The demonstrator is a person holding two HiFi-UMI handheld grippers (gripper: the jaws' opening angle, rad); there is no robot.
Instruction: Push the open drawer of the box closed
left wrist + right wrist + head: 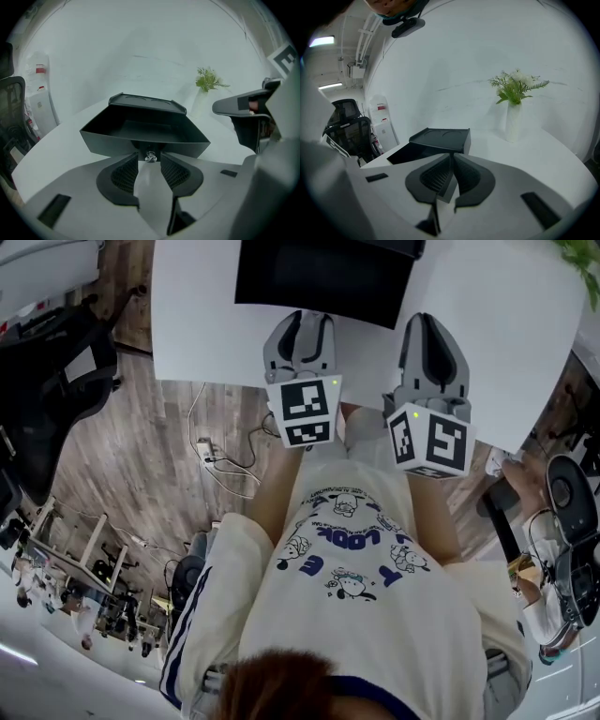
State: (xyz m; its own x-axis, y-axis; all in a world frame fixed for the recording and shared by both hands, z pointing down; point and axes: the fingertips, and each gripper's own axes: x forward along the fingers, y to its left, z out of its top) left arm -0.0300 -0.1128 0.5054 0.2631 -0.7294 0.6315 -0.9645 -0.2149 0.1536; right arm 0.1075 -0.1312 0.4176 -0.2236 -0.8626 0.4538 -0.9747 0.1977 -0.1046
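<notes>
The white table [187,315] fills the far half of the head view. On it sits the black box [323,277], square on to the person. Its drawer [145,131] is pulled out towards them, and in the left gripper view it shows as an open, empty tray with the box's lid behind it.

That front wall faces straight back at the left tongs [302,324], which hang dead ahead of it, jaws a narrow gap apart. They hold nothing. The drawer's small knob [150,157] sits right at the mouth of that gap, and neither jaw looks to be pressing on it.

The right tongs [451,159] are closed tight on nothing and stand off to the side. From their view the box lies ahead and to the left, with the drawer's side only glimpsed.

So I'd judge the left side the nearer and better lined up. The drawer slides along the line running away from the person, and a straight forward shove on the front wall should send it home.
</notes>
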